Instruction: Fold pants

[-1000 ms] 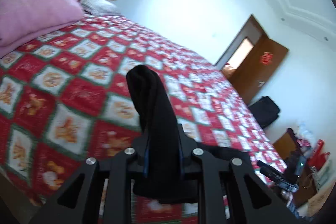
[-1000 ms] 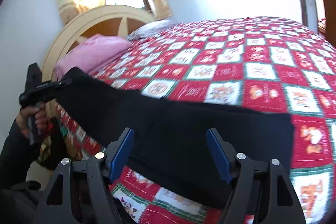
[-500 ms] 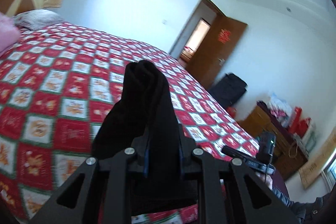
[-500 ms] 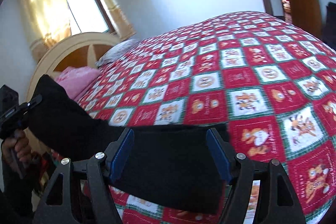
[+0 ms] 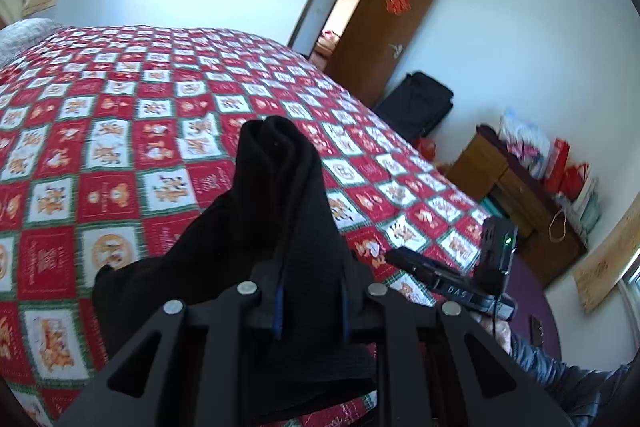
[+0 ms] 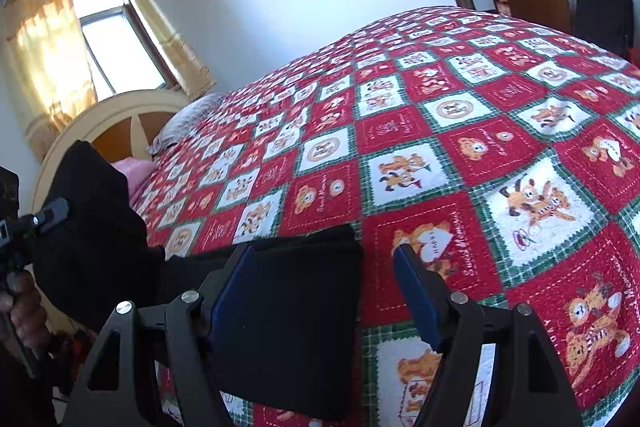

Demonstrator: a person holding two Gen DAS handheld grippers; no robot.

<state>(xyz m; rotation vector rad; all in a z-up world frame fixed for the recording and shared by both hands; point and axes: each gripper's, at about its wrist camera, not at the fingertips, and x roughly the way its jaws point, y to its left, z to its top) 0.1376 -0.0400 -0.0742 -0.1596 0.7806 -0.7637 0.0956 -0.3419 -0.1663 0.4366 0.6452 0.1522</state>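
Observation:
Black pants [image 5: 276,211] are bunched between the fingers of my left gripper [image 5: 310,311], which is shut on them and holds the end raised above the bed. In the right wrist view the rest of the pants [image 6: 288,315] lies flat on the quilt near the bed's front edge, and the held end rises at the left toward the left gripper [image 6: 44,219]. My right gripper [image 6: 320,291] is open and empty, its blue pads either side of the pants' right edge. It also shows in the left wrist view [image 5: 452,279].
A red, white and green checked quilt [image 6: 460,115] covers the bed. Headboard [image 6: 116,115], grey pillow and pink bedding [image 6: 138,171] are at the far left. An open brown door [image 5: 384,31], black suitcase [image 5: 416,107] and cluttered wooden cabinet [image 5: 516,187] stand past the bed.
My left gripper has carried the held end of the pants rightward toward the right gripper. The flat part on the bed now looks shorter. The right gripper stayed open.

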